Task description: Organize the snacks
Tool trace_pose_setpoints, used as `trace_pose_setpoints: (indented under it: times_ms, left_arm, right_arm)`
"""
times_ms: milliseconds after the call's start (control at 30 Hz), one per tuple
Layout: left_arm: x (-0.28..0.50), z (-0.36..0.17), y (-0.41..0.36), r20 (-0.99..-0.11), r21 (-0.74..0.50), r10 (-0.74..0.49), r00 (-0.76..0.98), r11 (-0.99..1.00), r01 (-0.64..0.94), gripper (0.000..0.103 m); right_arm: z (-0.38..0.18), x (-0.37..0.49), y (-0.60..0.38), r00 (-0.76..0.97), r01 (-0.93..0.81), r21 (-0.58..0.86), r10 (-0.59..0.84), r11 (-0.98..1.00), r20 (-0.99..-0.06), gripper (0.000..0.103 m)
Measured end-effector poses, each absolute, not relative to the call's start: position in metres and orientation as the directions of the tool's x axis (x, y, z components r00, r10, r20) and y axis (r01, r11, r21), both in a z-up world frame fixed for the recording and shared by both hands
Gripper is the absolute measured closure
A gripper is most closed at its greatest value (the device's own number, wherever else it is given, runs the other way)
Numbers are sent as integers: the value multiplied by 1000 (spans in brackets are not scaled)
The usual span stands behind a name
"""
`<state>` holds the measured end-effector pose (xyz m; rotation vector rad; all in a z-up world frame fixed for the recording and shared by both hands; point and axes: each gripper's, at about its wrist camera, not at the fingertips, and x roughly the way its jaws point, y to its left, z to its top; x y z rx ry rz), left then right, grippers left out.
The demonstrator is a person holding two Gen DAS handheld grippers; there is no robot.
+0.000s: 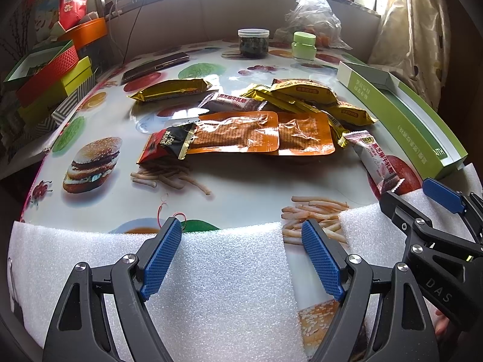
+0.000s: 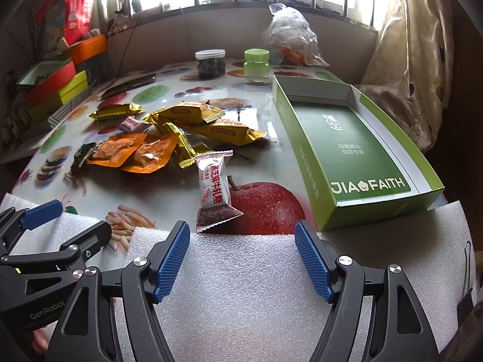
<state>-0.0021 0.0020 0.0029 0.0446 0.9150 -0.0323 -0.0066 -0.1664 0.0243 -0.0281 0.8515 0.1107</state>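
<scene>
A heap of snack packets lies mid-table: two orange pouches [image 1: 241, 134] [image 2: 132, 150], several yellow packets [image 1: 305, 90] [image 2: 193, 111], a dark red and black packet [image 1: 166, 146], and white nougat packets [image 1: 377, 163] [image 2: 212, 187]. A green open box [image 2: 356, 147] [image 1: 422, 120] stands empty on the right. My left gripper [image 1: 241, 238] hovers open over white foam at the near edge, empty. My right gripper [image 2: 241, 238] is open too, just short of the near white nougat packet. Each gripper shows at the edge of the other's view.
The table [image 1: 247, 187] wears a food-print cloth. At the back stand a clear jar [image 1: 253, 43], a green jar [image 1: 304, 46] and a plastic bag [image 1: 314, 18]. A phone [image 1: 155, 66] lies far left beside stacked coloured boxes [image 1: 48, 75]. White foam sheets [image 2: 241, 286] cover the near edge.
</scene>
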Motion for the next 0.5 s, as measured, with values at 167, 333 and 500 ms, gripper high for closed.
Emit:
trace_pose_setpoints:
  times_ms: [167,333,500]
  left_arm:
    - [-2,4,1,-792,26,-8,610,999,47,21]
    - [-1,4,2,-795,27,-10,607,998,52,21]
    - [0,4,1,-796,28,-9,605,998,52,21]
  right_arm:
    - [24,-6,-166,653,-109,19,86,994,-752,31]
    - [24,-7,-166,654,-109,19,86,994,-752,31]
    - [24,-6,-166,653,-109,18,86,994,-752,31]
